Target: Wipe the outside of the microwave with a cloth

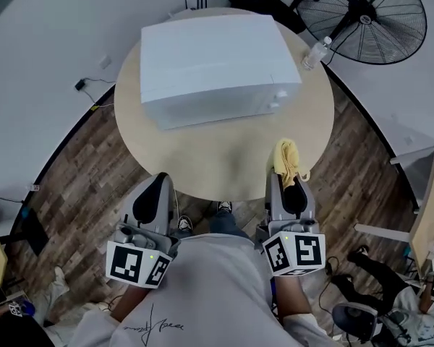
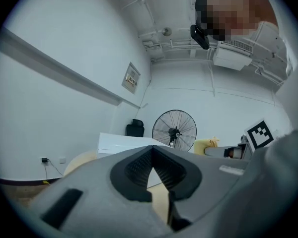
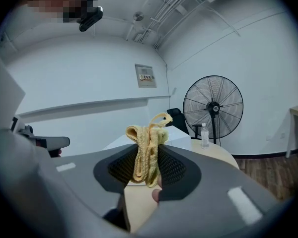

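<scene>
A white microwave [image 1: 211, 67] sits on the round beige table [image 1: 224, 157], its front facing me. My right gripper [image 1: 288, 170] is shut on a bunched yellow cloth [image 1: 287, 155] at the table's near right edge, well short of the microwave. In the right gripper view the cloth [image 3: 146, 150] stands up, pinched between the dark pads, with the microwave [image 3: 176, 131] behind it. My left gripper [image 1: 159, 186] is at the table's near left edge, shut with nothing in it. The left gripper view shows its jaws meeting [image 2: 152, 168], with the microwave [image 2: 126, 144] beyond.
A clear plastic bottle [image 1: 315, 52] stands at the table's far right edge. A large black floor fan [image 1: 369, 16] is behind it. A cable and plug [image 1: 83, 85] lie on the floor at the left; a desk edge [image 1: 430, 208] is at the right.
</scene>
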The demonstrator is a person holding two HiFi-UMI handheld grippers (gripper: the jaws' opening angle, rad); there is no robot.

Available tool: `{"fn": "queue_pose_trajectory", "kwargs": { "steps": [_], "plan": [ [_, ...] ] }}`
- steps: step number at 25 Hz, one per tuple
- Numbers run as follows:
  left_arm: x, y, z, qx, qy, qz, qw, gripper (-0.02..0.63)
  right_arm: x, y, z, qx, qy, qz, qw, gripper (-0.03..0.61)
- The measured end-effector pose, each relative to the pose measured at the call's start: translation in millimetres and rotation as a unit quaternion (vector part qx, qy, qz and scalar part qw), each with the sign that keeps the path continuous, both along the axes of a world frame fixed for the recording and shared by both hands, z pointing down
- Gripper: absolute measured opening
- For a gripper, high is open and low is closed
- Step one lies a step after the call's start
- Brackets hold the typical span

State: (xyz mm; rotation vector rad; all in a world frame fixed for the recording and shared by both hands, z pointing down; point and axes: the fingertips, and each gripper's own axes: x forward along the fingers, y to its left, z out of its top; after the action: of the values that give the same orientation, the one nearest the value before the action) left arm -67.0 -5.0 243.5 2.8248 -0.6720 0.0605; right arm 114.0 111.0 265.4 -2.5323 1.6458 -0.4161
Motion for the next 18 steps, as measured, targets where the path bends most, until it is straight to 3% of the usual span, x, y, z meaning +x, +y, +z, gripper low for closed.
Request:
{"fn": "queue_pose_trajectory", "kwargs": {
  "steps": [9,18],
  "plan": [
    [64.0,4.3,0.5,0.017,-0.002,-0.032,0.9993,-0.008,106.3,-20.2,26.9,0.017,0.022,0.016,1.0,0.127],
    [70.2,13.5,20.3,0.003,-0.028,-0.078,0.9966,-0.008,189.6,-56.0,73.4,-0.005,0.029,0.036,0.999,0.127]
  ]
}}
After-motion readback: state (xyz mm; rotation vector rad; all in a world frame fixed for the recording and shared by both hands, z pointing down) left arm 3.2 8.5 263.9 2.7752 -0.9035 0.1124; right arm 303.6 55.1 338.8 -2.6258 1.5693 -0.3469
